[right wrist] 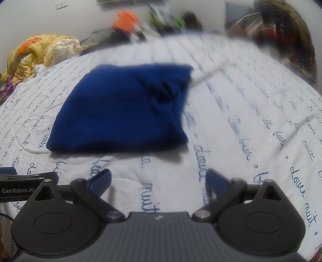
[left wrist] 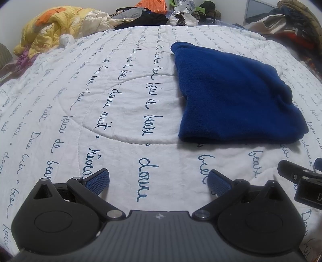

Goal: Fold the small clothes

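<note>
A dark blue knitted garment (left wrist: 233, 94) lies folded in a thick flat bundle on the white quilt (left wrist: 120, 112); the right wrist view shows the same garment (right wrist: 124, 108), blurred. My left gripper (left wrist: 159, 182) is open, a short way in front of the bundle's near edge and left of it, holding nothing. Its blue pads (left wrist: 98, 180) hover just above the quilt. My right gripper (right wrist: 159, 182) is open too, empty, near the garment's front edge. The right gripper's black body (left wrist: 301, 181) shows at the right edge of the left wrist view.
The quilt (right wrist: 251, 121) carries blue handwritten script. A yellow and orange blanket (left wrist: 52, 30) is heaped at the far left. Dark clothes, an orange bag (left wrist: 153, 6) and clutter line the far edge. More piled clothing (left wrist: 291, 26) sits at the far right.
</note>
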Tool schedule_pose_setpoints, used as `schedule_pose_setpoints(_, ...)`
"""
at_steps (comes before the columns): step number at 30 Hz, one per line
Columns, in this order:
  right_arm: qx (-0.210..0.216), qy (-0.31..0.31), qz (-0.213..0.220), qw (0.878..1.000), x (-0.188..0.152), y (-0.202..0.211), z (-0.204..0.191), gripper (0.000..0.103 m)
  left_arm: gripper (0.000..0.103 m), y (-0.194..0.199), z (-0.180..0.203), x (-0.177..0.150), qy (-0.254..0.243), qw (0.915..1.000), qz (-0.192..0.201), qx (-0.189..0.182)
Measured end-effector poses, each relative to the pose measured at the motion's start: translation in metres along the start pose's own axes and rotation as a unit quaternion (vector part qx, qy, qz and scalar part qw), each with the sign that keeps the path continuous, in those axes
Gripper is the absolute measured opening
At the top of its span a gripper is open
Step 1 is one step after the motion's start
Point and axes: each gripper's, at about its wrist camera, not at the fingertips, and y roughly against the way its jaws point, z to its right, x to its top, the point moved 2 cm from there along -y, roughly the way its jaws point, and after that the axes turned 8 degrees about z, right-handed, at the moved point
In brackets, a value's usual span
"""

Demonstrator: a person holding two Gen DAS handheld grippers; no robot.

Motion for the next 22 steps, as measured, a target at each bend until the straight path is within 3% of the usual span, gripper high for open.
schedule_pose_setpoints(13,0.000,0.002,0.001,1.000,-0.0009,0.0000,-0.0006,0.101,0.103,0.0002,-0.0008,0.0002,0.002,1.0000,0.002,0.001)
schedule_pose_setpoints(22,0.009,0.007,0.004,1.000,0.0011,0.0004,-0.0012,0.101,0.103,0.0075,0.0015,0.0042,-0.010,0.9994,0.031,0.013)
